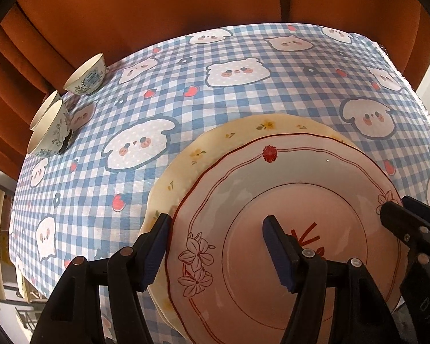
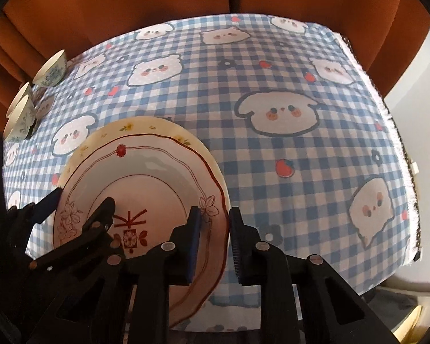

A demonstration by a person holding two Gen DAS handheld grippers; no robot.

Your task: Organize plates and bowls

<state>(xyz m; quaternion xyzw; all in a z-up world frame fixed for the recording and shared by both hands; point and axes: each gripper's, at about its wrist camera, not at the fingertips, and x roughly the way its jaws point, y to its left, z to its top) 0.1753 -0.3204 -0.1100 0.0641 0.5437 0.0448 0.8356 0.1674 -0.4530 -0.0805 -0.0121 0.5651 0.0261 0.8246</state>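
A pink plate with red line flowers (image 1: 286,200) lies on a cream plate with small yellow flowers (image 1: 197,149), near the table's front edge. My left gripper (image 1: 218,229) is open and straddles the pink plate's left rim, one finger outside, one over the plate. My right gripper (image 2: 215,220) is open and straddles the pink plate (image 2: 146,183) at its right rim. The cream plate (image 2: 146,126) shows behind it. Each gripper appears in the other's view. Three patterned bowls stand at the far left: one alone (image 1: 86,76), two nested (image 1: 48,127).
The table carries a blue checked cloth with cartoon animals (image 1: 243,71). Orange curtains (image 1: 129,5) hang behind it. The cloth's right edge (image 2: 398,149) drops off beside a pale wall. The bowls (image 2: 50,70) sit close to the left edge.
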